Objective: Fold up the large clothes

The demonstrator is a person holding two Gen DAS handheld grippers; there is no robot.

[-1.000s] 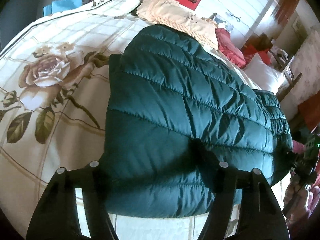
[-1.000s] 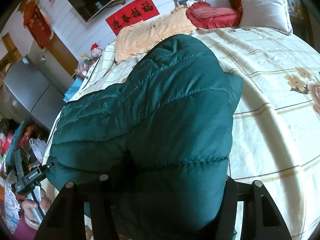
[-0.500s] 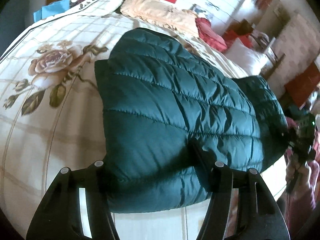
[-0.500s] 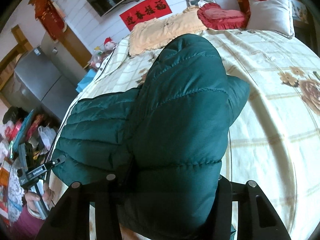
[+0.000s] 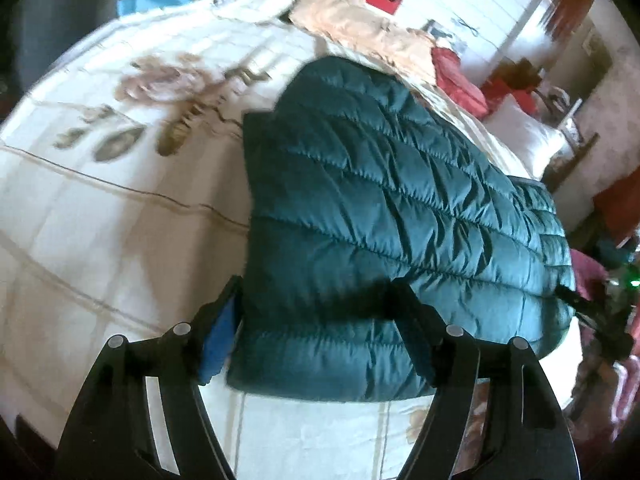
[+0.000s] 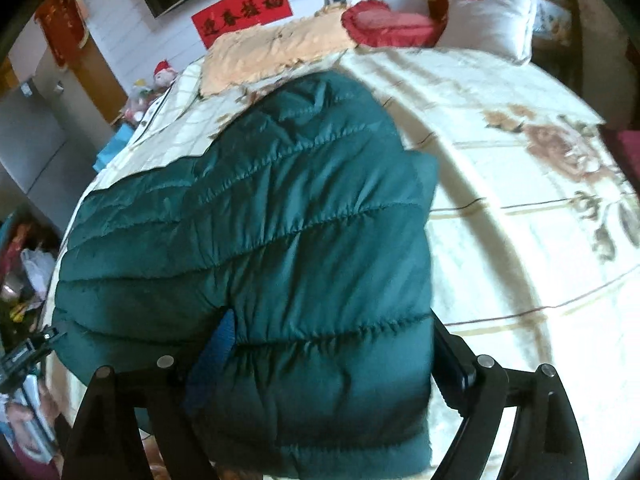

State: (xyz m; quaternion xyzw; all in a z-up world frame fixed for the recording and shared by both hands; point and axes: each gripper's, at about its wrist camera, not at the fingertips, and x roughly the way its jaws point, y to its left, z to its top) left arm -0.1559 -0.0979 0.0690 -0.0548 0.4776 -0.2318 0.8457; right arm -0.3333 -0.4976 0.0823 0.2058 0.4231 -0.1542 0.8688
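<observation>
A dark teal quilted puffer jacket (image 5: 380, 216) lies folded on a cream floral bedspread (image 5: 100, 208); it also fills the right wrist view (image 6: 280, 240). My left gripper (image 5: 316, 320) is open, its fingers standing wide on either side of the jacket's near edge. My right gripper (image 6: 332, 344) is open too, its fingers straddling the jacket's other end, with the fabric bulging between them. The blue pads (image 6: 216, 352) on the fingers show. The other gripper appears at the far right of the left wrist view (image 5: 600, 312).
A peach pillow (image 6: 272, 52), a red cushion (image 6: 384, 28) and a white pillow (image 6: 488, 20) lie at the head of the bed. A red banner (image 6: 244, 12) hangs on the wall. Clutter sits on the floor beside the bed (image 6: 24, 272).
Both grippers have opened: earlier their fingers were sunk in the jacket's fabric, now they stand wide with blue pads showing. The jacket has settled flatter on the bed.
</observation>
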